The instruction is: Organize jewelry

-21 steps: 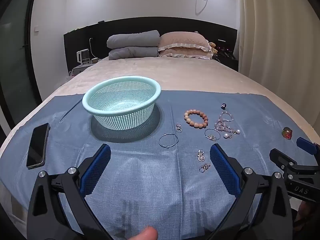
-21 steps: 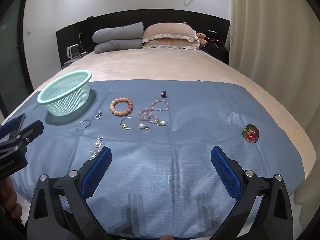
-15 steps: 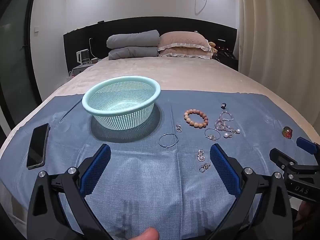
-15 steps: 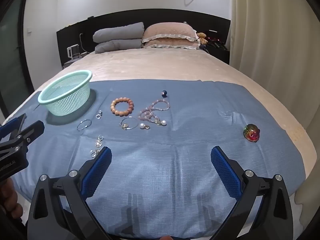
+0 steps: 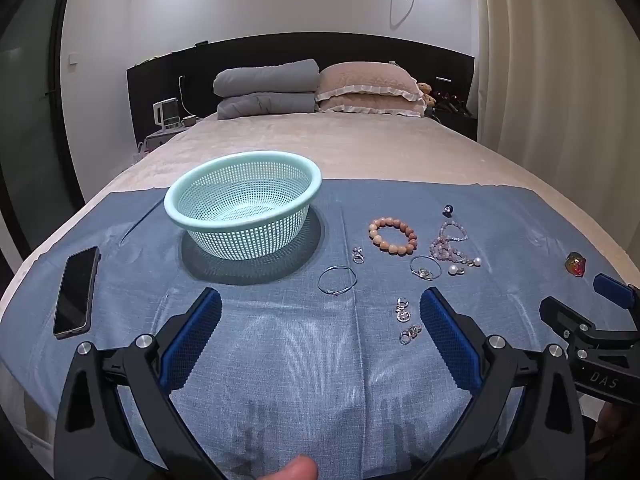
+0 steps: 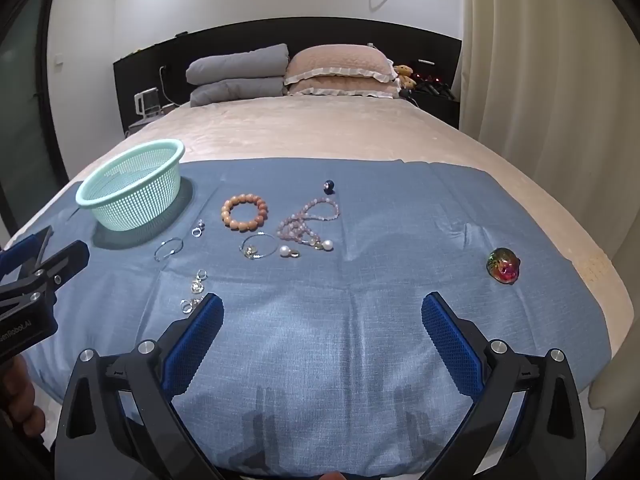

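While both tools are hovering over the blue cloth (image 5: pixel 280 360), the left gripper (image 5: pixel 320 312) and right gripper (image 6: pixel 322 316) are gaping wide, gripping nothing. Right of the mint basket (image 5: pixel 240 188) are lying the bead bracelet (image 5: pixel 393 236), thin bangle (image 5: pixel 337 279) and earrings (image 5: pixel 404 310).

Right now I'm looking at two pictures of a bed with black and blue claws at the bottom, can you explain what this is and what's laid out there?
No robot here: a person holds a two-finger gripper in each hand, with a fisheye camera on each looking along its fingers. One picture comes from the left gripper, the other from the right gripper. Both stand open and hold nothing. A blue cloth covers the foot of the bed. On it sit a mint mesh basket, a phone, an orange bead bracelet, a pink bead strand, thin bangles, pearls, small silver pieces and an iridescent brooch-like piece.
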Demonstrator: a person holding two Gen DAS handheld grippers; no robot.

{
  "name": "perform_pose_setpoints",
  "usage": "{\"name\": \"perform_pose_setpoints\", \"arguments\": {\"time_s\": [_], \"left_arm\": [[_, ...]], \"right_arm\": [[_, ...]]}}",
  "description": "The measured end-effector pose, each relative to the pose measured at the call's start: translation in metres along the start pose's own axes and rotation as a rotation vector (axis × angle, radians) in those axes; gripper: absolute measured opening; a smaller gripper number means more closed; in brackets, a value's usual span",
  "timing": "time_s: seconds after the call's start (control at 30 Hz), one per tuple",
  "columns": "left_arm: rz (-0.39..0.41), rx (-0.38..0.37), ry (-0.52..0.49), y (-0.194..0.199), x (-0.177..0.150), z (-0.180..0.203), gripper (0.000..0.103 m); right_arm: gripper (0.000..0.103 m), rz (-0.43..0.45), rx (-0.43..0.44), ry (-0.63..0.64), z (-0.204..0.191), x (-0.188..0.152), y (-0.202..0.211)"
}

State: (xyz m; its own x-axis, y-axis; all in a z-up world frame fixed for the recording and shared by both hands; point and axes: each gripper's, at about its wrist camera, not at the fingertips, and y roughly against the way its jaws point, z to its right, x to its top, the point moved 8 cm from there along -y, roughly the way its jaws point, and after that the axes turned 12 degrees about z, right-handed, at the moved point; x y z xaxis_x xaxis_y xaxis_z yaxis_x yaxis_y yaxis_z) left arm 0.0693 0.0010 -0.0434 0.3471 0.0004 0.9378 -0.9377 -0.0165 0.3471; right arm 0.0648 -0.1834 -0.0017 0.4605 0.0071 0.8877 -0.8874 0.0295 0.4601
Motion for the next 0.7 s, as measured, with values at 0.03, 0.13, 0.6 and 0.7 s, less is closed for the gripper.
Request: {"name": "perform_pose_setpoints", "arguments": {"time_s": [0.03,0.13,0.6,0.7], "left_arm": [[-0.001,0.000,0.000,-0.0003,-0.0001,-0.0006,0.097],[-0.004,-0.001,0.000,-0.0016,-0.0006,-0.0024,0.097],[-0.022,-0.003,-0.005,-0.0016,-0.0037,0.0016,0.097],[-0.019,0.000,0.000,0.0001,-0.0036,0.0003,0.097]], "right_arm": [[0.095,0.000,0.000,0.000,-0.0003,-0.0018,0.0005],[0.095,0.000,0.000,-0.001,-0.0004,-0.0015,0.0000],[0.095,0.004,0.004,0.019,-0.0025,-0.0011,0.0007],[0.095,0.004,0.003,0.020,-0.0031,-0.0010,0.0012]]}}
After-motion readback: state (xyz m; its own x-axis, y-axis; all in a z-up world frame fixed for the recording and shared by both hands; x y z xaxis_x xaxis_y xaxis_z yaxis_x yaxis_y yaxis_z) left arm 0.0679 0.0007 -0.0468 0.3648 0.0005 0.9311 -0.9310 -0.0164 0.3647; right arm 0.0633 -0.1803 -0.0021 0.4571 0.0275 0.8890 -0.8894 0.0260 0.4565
